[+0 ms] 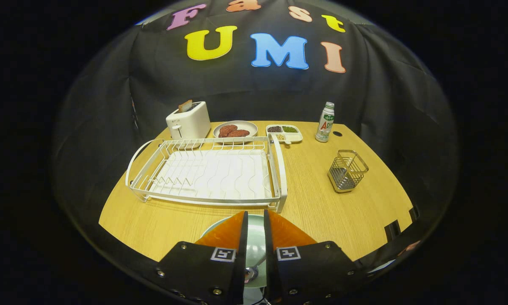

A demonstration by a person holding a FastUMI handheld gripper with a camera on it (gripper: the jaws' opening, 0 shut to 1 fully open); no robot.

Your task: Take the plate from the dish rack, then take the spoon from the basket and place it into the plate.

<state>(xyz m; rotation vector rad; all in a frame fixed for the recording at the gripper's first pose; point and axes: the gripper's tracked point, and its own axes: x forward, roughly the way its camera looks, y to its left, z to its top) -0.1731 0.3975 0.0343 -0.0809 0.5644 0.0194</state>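
Spoon shiny metal, lying in pale green plate, fingers narrowly parted above.

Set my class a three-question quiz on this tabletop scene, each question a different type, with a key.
1. True or false: the dish rack holds a plate.
2. What lies between the nearly closed jaws of the gripper, over the plate? A) spoon B) bottle C) toast
3. Fill in: the wire basket, standing apart from the rack, looks ____.
Key: 1 false; 2 A; 3 empty.
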